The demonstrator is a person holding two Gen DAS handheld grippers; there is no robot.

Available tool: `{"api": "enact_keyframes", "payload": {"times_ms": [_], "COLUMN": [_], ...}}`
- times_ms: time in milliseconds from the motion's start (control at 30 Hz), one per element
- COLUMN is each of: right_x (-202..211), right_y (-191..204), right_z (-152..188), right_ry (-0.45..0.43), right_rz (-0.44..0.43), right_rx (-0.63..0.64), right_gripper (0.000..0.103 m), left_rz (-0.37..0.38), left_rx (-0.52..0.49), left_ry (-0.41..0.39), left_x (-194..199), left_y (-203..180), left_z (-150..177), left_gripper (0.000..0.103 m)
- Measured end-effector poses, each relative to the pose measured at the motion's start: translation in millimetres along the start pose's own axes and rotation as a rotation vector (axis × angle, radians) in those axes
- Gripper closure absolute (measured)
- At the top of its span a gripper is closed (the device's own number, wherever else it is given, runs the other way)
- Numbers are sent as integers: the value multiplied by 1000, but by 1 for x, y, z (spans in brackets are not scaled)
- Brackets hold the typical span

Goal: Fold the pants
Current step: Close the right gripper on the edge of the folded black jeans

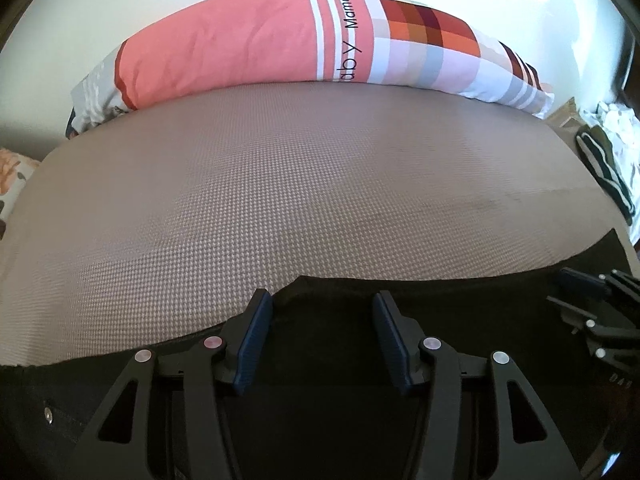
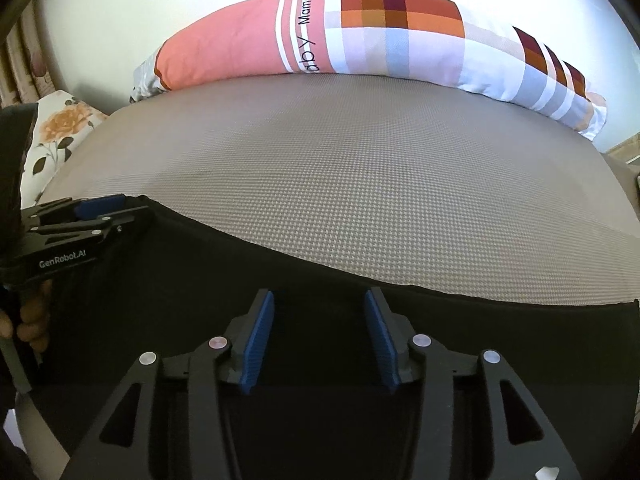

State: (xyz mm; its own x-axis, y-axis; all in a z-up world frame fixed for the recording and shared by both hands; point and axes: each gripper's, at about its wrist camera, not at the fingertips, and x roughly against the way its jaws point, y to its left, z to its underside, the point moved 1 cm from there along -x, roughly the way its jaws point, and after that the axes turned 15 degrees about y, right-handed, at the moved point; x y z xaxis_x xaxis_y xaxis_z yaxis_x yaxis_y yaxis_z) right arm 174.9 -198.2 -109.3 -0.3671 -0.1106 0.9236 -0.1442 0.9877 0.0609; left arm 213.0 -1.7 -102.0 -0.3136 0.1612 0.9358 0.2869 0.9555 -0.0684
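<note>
- Two grippers hover over the near strip of black pants [image 2: 304, 264] lying on the bed [image 2: 360, 184].
- Left gripper [image 1: 322, 332] and right gripper [image 2: 319, 332] both have jaws apart, holding nothing.
- Folding looks barely begun: the far edge lies flat and no fold shows, though most of the garment is out of view.
- Pants are dark, matte and limp; the mat is woven, taupe and dimpled; a plump patchwork pillow [image 1: 280, 44] lies behind.

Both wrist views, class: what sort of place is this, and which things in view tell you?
Probably a bedroom: a long patterned pillow lies along the far edge of a mattress, black pants are spread on it, and a flowered cushion sits beside it.
</note>
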Motion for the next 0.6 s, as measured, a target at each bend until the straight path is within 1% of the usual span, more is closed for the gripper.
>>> {"api": "enact_keyframes", "payload": {"times_ms": [100, 167, 367, 433, 500, 600], "right_x": [2, 4, 11, 15, 19, 28], "right_y": [-2, -6, -13, -16, -18, -25], "right_z": [-1, -2, 0, 2, 5, 11], "right_ry": [10, 12, 0, -8, -13, -20], "right_rz": [-18, -40, -49, -51, -53, -64], "right_rx": [-1, -13, -41, -46, -47, -49], "right_gripper": [58, 58, 58, 58, 58, 55], "left_rz": [8, -3, -27, -45, -49, -77], "left_rx": [16, 19, 14, 14, 12, 4], "left_ry": [11, 16, 12, 11, 24, 50], "left_x": [9, 16, 35, 38, 38, 36], "left_y": [-1, -3, -14, -19, -22, -25], "left_z": [5, 13, 45, 60, 70, 87], "left_gripper": [49, 49, 48, 48, 48, 48]}}
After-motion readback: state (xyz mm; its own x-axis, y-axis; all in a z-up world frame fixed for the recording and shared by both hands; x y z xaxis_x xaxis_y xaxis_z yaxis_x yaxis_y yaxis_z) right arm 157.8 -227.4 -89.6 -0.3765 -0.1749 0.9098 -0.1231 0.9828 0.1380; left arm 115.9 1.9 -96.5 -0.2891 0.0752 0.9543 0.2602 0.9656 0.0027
